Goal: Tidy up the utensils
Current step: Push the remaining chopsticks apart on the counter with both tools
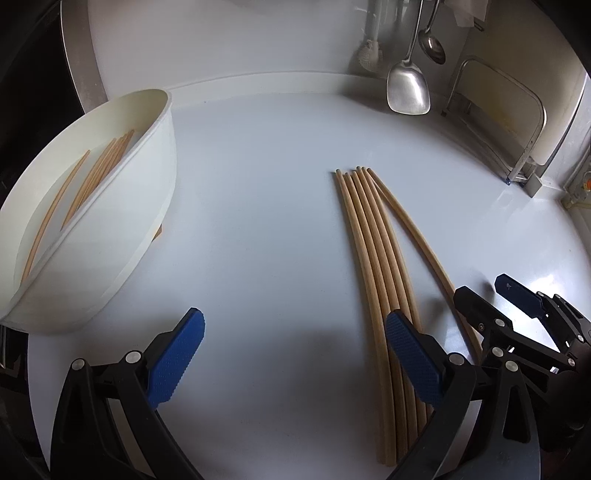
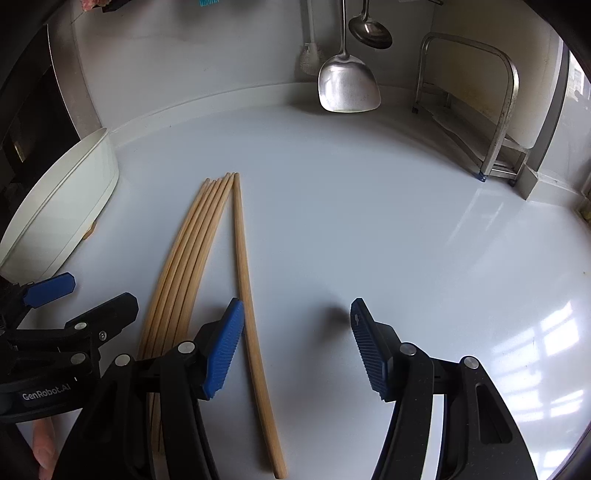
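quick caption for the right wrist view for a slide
Open right hand-held gripper beside one stray chopstick, apart from the chopstick bundle on the white counter.

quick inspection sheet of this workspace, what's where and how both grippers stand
surface: white counter, glossy, window glare at the right
job's things: six chopsticks lying on the counter, one splayed from the other five; more inside the white container
clutter: nothing seen
grippers: left gripper open and empty; right gripper open and empty
cables: nothing seen
surroundings: metal spatula and ladle hanging; metal rack in the corner
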Available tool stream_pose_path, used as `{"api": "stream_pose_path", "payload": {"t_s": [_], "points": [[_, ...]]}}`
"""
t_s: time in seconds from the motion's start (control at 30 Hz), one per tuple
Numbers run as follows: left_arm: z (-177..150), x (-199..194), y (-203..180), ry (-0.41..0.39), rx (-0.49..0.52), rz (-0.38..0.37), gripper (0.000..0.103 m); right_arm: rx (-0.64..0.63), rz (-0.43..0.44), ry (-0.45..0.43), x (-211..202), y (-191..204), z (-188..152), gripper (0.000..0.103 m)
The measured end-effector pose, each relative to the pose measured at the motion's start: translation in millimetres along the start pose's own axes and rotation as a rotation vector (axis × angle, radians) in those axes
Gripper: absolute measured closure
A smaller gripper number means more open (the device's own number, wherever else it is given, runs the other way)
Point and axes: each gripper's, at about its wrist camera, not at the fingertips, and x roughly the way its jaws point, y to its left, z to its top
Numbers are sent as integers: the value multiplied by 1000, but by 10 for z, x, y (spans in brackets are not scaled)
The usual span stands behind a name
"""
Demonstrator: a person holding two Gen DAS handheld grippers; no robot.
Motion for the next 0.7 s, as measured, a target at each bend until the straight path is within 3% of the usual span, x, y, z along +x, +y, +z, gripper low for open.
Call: {"api": "stream_pose_path", "payload": {"t_s": [0.7], "points": [[-36,81,6,14,13,21,6,-9,13,-16,-35,-62,44,45]]}}
